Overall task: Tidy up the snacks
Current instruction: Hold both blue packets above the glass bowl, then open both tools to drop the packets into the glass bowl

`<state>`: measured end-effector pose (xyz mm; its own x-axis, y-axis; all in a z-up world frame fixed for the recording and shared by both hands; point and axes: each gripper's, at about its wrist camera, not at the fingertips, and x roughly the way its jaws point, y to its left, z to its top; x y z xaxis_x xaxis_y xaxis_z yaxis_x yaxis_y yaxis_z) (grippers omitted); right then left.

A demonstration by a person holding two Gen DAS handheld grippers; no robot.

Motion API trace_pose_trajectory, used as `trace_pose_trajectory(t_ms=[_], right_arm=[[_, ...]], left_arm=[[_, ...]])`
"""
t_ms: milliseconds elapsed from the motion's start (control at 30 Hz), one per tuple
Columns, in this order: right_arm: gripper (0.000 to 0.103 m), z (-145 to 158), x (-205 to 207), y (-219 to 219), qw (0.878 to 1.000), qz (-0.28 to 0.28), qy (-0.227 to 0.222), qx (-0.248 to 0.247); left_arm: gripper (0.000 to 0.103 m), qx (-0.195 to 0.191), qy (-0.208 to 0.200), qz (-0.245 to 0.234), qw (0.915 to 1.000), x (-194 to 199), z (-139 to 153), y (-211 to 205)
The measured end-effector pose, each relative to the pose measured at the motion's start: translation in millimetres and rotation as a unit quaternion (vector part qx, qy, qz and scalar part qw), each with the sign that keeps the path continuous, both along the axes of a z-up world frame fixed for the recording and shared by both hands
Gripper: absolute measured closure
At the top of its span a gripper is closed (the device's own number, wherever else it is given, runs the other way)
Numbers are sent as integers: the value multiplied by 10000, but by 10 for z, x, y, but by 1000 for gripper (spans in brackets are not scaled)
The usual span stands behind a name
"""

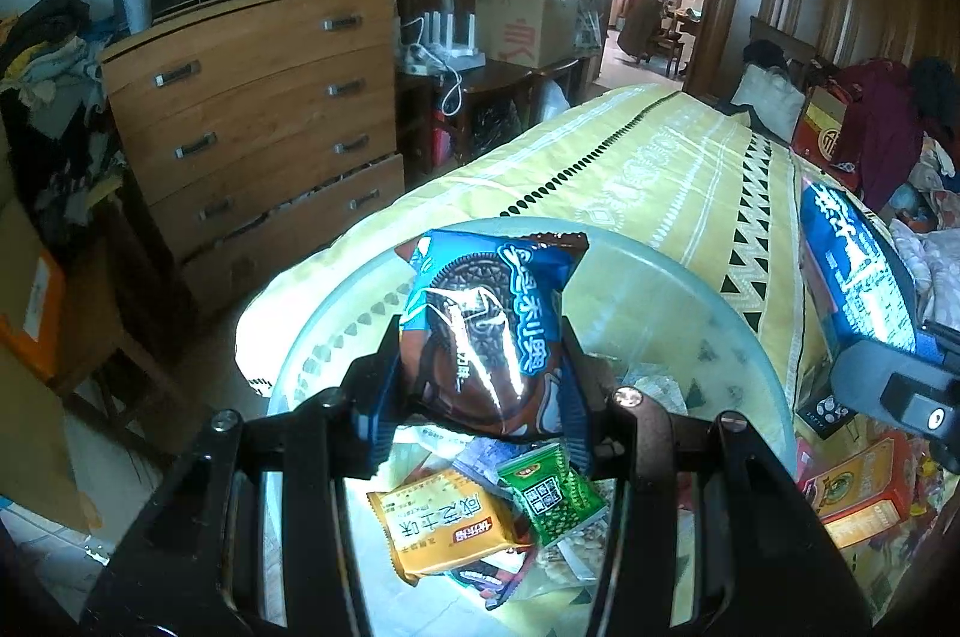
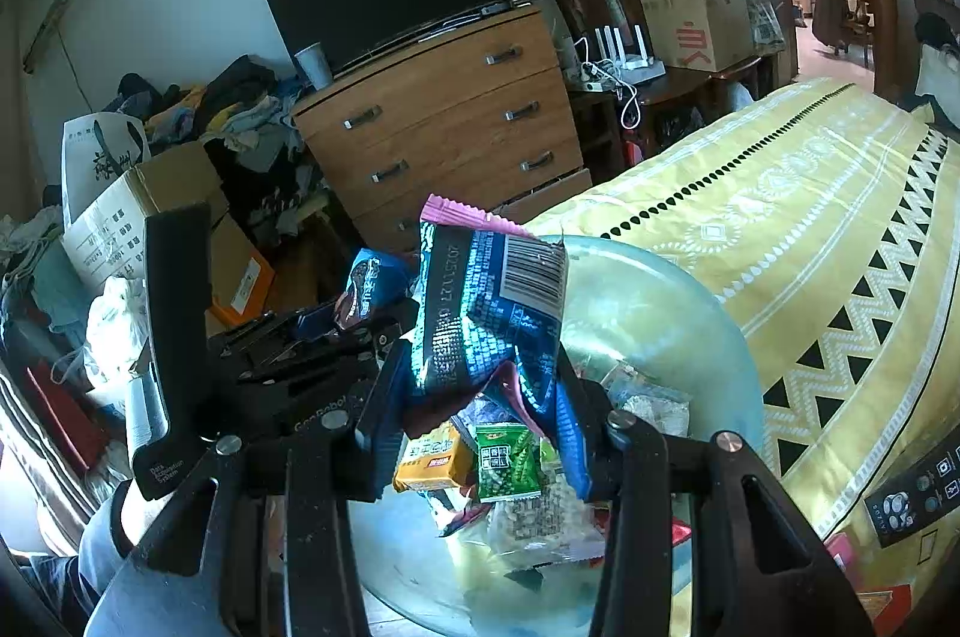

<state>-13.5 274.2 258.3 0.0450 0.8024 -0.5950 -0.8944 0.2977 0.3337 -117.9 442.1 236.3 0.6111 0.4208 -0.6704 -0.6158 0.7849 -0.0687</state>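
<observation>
My left gripper [image 1: 480, 367] is shut on a blue Oreo packet [image 1: 486, 331] and holds it above a clear glass bowl [image 1: 690, 289] on the yellow bedspread. The bowl holds several snack packets, among them an orange packet [image 1: 444, 526] and a green pea packet [image 1: 555, 496]. My right gripper [image 2: 480, 391] is shut on a blue foil packet with a pink edge [image 2: 489, 313], also above the bowl [image 2: 660, 313]. The left gripper with the Oreo packet [image 2: 372, 286] shows at the left of the right wrist view. The right gripper's packet [image 1: 855, 271] shows at the right of the left wrist view.
A wooden dresser [image 1: 252, 121] with a dark TV on top stands beyond the bed edge. Cardboard boxes [image 2: 132, 223] and clothes pile up at the left. An orange box [image 1: 864, 493] and a remote [image 2: 918, 487] lie on the bedspread [image 2: 810, 193] right of the bowl.
</observation>
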Motion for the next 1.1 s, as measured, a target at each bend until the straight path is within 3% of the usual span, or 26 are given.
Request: trace_pose_trajectory(t_ms=[567,633,700,733,800,933,1100], right_arm=[[54,3,-58,63,10000,40,19,2],[51,2,-69,64,10000,33,51,34],[30,17,-75,39,9999,-60,30,104],[30,22,-72,23,9999,-94,45,131],[30,39,-65,-33,9996,-112,123,206],[25,-15,-84,-442,9982,-210,216,514],[25,-518,-190,-1304,9971,-657,318,206]], left_arm=[[55,-70,77,73,9999,-13,-67,53],[48,-74,113,128,9998,-18,-92,68],[36,-12,88,200,9998,-42,-95,66],[30,59,61,274,9996,-65,-85,60],[28,179,-1,398,9990,-108,-50,29],[24,411,-70,288,9987,-138,29,-147],[22,689,-213,-157,9973,-157,82,-611]])
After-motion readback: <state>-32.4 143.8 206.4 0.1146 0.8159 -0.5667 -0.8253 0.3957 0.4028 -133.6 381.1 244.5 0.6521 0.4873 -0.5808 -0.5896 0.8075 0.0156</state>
